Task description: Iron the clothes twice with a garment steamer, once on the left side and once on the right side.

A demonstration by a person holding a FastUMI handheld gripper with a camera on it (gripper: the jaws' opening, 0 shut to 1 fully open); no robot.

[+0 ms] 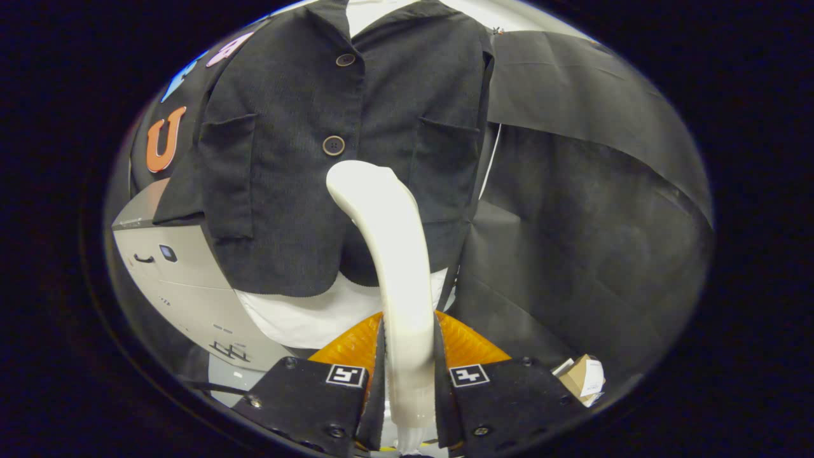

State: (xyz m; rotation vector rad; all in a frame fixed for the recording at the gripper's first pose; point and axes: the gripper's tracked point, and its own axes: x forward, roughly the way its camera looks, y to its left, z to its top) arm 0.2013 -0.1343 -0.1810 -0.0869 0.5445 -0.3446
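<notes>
The gripper (407, 381) clamps both fingers on the handle of the white garment steamer (394, 254), whose curved head rises ahead of them against the front of the dark buttoned jacket (331, 127) hanging over a white garment (305, 318).

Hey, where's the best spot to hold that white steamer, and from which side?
Grip the garment steamer low on its straight handle, from behind, as the gripper does: both fingers press its flanks. The curved head stays free, facing the dark jacket.
</notes>
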